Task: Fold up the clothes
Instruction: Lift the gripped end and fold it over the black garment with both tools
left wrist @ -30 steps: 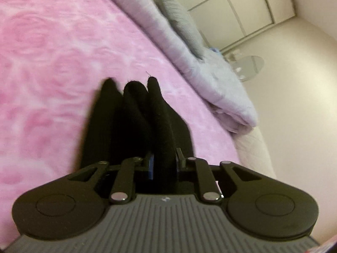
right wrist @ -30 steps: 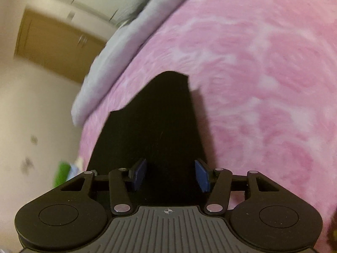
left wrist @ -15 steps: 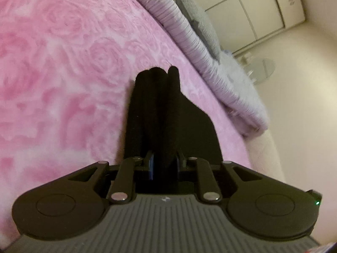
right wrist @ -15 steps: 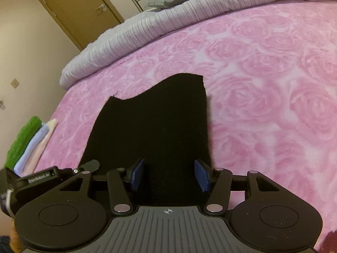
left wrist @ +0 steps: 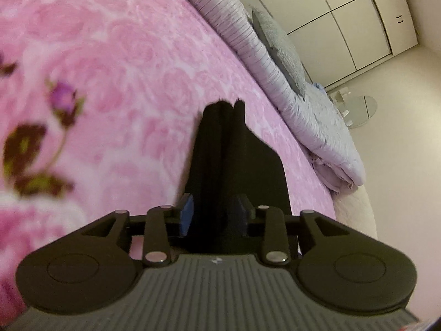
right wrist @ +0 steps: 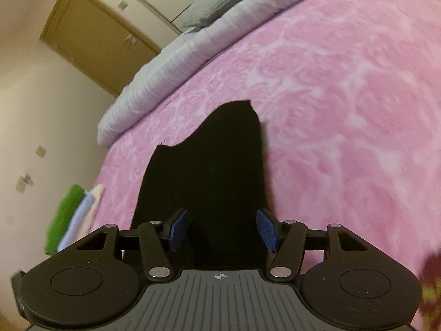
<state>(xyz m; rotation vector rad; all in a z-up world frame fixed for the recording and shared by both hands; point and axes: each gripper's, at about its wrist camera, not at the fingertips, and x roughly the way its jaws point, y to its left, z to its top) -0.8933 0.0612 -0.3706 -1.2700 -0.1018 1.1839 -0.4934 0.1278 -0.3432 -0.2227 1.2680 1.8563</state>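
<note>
A black garment lies on the pink rose-patterned bedspread, bunched in narrow upright folds in the left wrist view. My left gripper stands with its jaws apart around the near end of those folds; the blue pads no longer pinch the cloth. In the right wrist view the same garment lies flat and wide on the bedspread. My right gripper is open, its blue pads apart over the garment's near edge.
A rolled lilac duvet and grey pillow lie along the bed's far side. A stack of folded green, blue and cream cloths sits at the bed's left edge. A brown door and wardrobe doors stand beyond.
My left gripper's jaws have opened and released the bunched black folds. Both cameras have tilted. The right gripper stays open over the garment.
</note>
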